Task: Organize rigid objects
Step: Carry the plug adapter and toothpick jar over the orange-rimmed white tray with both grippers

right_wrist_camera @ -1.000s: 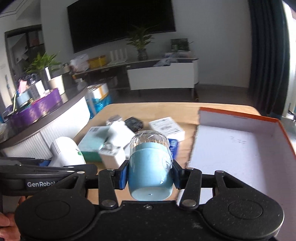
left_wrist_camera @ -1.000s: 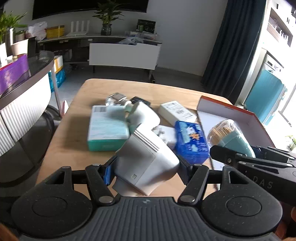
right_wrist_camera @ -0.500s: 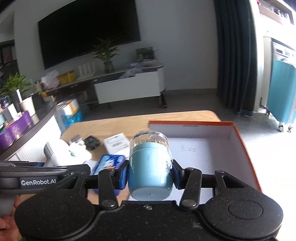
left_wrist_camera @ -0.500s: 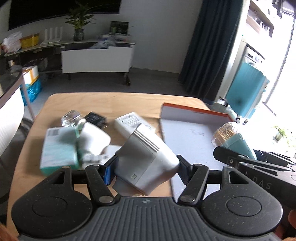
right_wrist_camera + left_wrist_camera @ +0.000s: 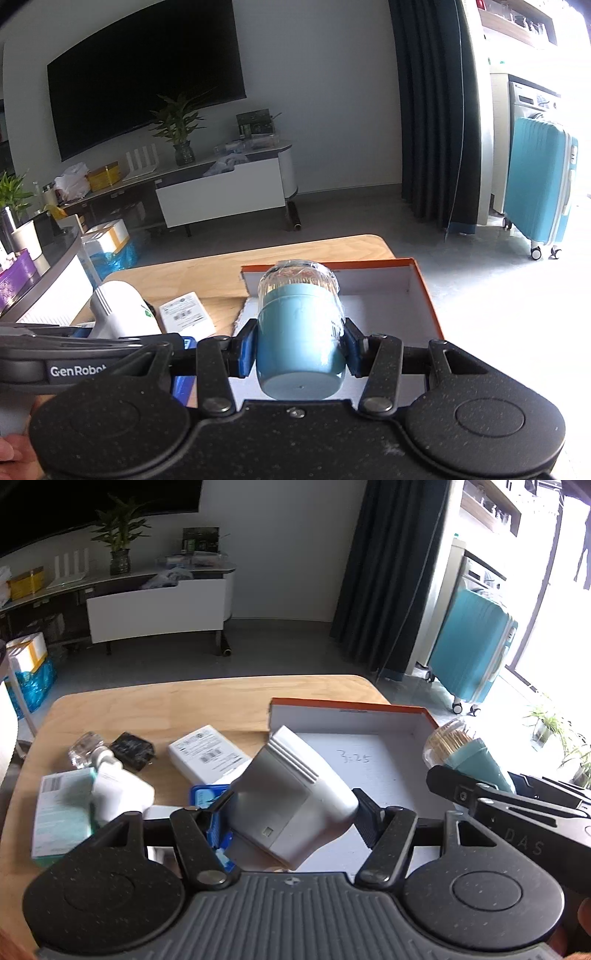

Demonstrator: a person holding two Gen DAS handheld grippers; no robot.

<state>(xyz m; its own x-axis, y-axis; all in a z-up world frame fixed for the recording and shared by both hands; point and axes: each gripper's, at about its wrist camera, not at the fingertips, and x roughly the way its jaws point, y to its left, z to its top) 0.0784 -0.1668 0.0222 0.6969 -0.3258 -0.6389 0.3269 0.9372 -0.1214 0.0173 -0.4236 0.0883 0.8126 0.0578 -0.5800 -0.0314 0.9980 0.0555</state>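
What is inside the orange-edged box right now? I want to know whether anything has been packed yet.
The orange-edged box shows a bare white floor with handwritten marks. The held white device and blue toothpick jar hide its near part, so that stays unknown.

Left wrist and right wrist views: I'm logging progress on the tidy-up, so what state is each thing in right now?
Left claw: shut on the white device, held tilted in the air.
Right claw: shut on the blue toothpick jar, clear lid on.
Orange-rimmed box: open, nothing inside.
White barcode box: lying flat on the table.
Blue packet: flat, partly hidden.
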